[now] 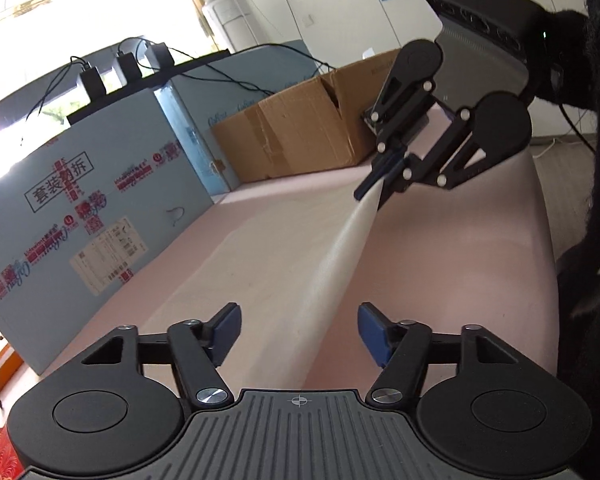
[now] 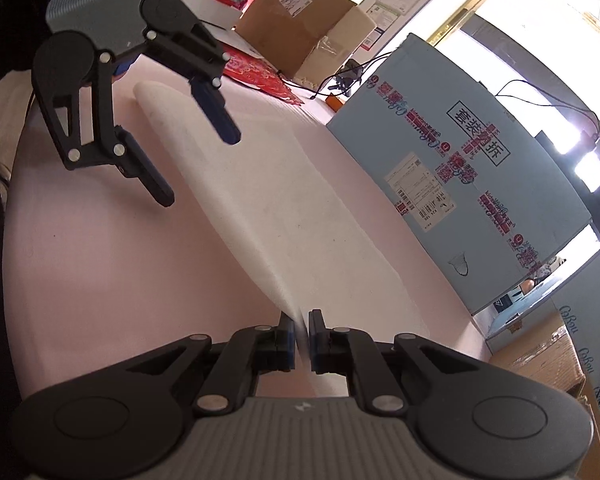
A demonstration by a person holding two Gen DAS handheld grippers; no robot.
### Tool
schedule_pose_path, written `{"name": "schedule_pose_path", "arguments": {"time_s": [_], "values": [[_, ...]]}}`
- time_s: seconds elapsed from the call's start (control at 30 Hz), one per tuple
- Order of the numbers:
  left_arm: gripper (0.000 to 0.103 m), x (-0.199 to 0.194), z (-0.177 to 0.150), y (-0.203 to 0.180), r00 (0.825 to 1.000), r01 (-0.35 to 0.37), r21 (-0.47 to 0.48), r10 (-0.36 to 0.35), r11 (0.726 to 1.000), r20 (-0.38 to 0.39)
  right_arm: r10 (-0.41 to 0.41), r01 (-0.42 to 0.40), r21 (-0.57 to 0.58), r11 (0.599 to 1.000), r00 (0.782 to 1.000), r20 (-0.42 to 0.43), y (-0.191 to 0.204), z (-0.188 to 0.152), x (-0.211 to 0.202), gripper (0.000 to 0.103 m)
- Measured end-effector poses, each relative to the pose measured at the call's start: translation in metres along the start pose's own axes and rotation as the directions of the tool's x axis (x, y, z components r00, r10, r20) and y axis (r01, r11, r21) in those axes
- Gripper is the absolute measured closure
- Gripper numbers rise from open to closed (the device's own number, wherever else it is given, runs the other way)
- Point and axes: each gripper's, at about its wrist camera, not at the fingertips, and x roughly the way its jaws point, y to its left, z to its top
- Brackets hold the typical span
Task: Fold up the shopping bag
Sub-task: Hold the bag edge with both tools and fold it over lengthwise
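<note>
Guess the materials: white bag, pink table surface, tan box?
Shopping bag: looks like matte non-woven fabric, faintly grainy, limp where lifted. Table cover: smooth pink, low sheen, possibly foam or vinyl; unclear. Cardboard box: brown corrugated cardboard, creased, with tape strips.

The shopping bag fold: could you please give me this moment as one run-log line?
step: fold under way | right gripper: shut on shopping bag edge, raised | left gripper: open, bag between fingers, ungripped | table: pink

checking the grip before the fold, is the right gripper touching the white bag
Touching: in the right wrist view the right gripper pads pinch the white bag edge.
</note>
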Motion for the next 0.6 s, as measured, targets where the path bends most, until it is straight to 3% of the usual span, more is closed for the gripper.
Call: {"name": "schedule_pose_path", "arguments": {"time_s": [0.23, 0.37, 0.47, 0.6], "values": [[0.077, -0.011, -0.025, 0.026, 0.997, -0.029, -0.085, 0.023, 0.996, -0.075, 0.024, -0.024, 0.044, 0.999, 1.0, -0.004, -0.009, -0.003, 0.0, 0.096], [0.079, -0.018, -0.039, 0.046, 0.997, 0.002, -0.184, -0.017, 0.983, -0.076, 0.04, -0.039, 0.053, 0.998, 0.999, -0.015, -0.01, -0.006, 0.001, 0.094], [0.079, -0.018, -0.044, 0.055, 0.996, 0.038, -0.237, -0.056, 0.971, -0.068, 0.064, -0.062, 0.077, 0.995, 0.998, -0.025, -0.013, -0.011, 0.001, 0.088], [0.079, -0.017, -0.047, 0.065, 0.993, 0.08, -0.276, -0.099, 0.958, -0.057, 0.088, -0.08, 0.153, 0.985, 0.995, -0.045, -0.028, -0.021, -0.001, 0.074]]}}
